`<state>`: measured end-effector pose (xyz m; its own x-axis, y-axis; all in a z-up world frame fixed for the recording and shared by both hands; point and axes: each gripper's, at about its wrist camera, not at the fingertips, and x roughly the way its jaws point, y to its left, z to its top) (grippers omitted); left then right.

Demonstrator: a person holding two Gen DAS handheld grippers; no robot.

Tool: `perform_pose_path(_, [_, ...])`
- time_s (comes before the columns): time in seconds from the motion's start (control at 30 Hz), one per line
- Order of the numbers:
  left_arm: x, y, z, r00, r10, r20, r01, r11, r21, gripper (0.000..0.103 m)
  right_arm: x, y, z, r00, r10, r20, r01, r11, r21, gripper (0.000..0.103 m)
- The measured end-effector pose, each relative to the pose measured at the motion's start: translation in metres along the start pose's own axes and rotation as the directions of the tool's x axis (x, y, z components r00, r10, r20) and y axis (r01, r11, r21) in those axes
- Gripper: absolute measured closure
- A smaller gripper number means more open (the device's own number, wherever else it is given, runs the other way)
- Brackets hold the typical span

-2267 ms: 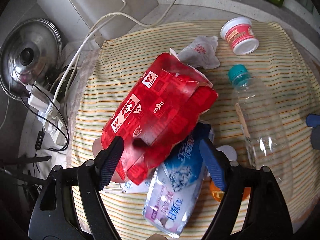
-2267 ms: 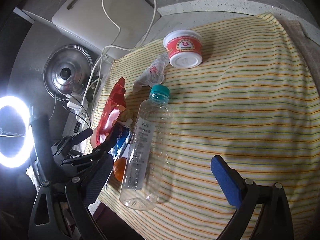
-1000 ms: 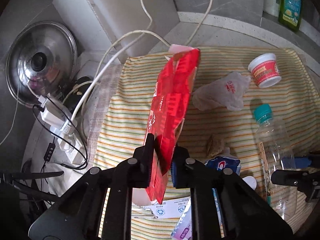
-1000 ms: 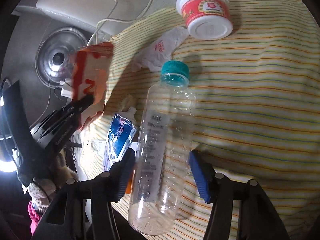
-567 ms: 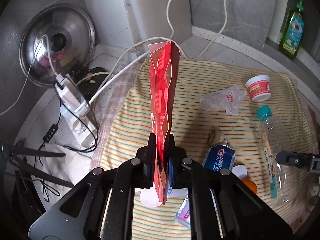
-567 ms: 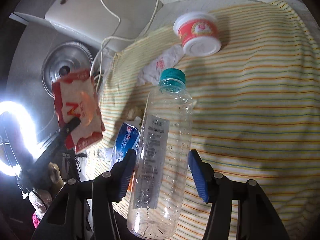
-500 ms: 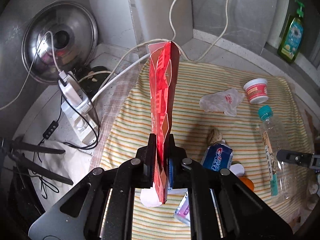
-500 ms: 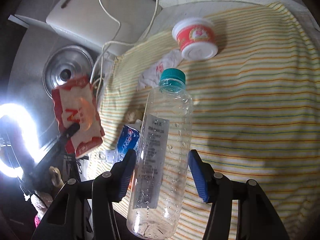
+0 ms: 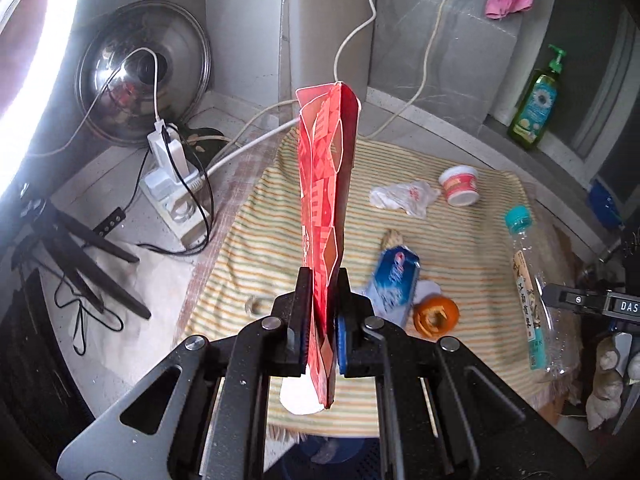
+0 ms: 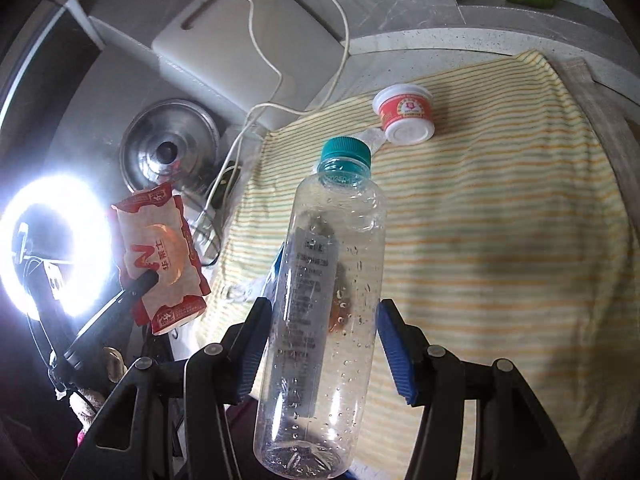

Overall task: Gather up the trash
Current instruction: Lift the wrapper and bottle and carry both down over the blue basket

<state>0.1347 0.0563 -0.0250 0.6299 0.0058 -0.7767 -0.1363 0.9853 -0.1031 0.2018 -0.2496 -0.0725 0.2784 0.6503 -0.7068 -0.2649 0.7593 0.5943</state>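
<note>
My left gripper (image 9: pixel 322 320) is shut on a flattened red carton (image 9: pixel 326 184) and holds it upright above the striped cloth (image 9: pixel 472 240); the carton also shows in the right wrist view (image 10: pixel 160 256). My right gripper (image 10: pixel 324 344) is shut on a clear plastic bottle (image 10: pixel 324 304) with a teal cap, lifted off the cloth; the bottle also shows in the left wrist view (image 9: pixel 532 292). On the cloth lie a toothpaste tube (image 9: pixel 394 280), an orange peel (image 9: pixel 436 314), a crumpled wrapper (image 9: pixel 404 196) and a red-and-white cup (image 9: pixel 460 185).
A power strip (image 9: pixel 172 188) with cables and a steel pot lid (image 9: pixel 140 76) stand left of the cloth. A green soap bottle (image 9: pixel 536 104) stands at the back right. A bright ring light (image 10: pixel 52 248) and tripod legs (image 9: pixel 80 248) are at the left.
Both grippers have risen and pulled back from the cloth. The red carton and the bottle went up with them. The things on the cloth stayed put.
</note>
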Motion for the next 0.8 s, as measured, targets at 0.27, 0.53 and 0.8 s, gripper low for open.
perform_pose_path(0.27, [-0.036,0.013,-0.055,0.997,-0.082,-0.007,0.083,0.996,0.027,0.095,-0.020,0.027,-0.063,0.998,-0.033,0.047,0.033,0.999,-0.012,0.047])
perform_pose_path(0.53, [-0.054,0.029,-0.122,0.986,-0.158,-0.058,0.161,0.986,0.051,0.095,-0.022,0.047,-0.144,0.995,-0.078,0.058,0.078,0.997,0.010,0.047])
perform_pose_path(0.8, [-0.054,0.031,-0.187,0.969,-0.210,-0.132,0.217,0.975,0.044,0.095,-0.011,0.050,-0.200,0.992,-0.121,0.019,0.120,0.992,0.047,0.047])
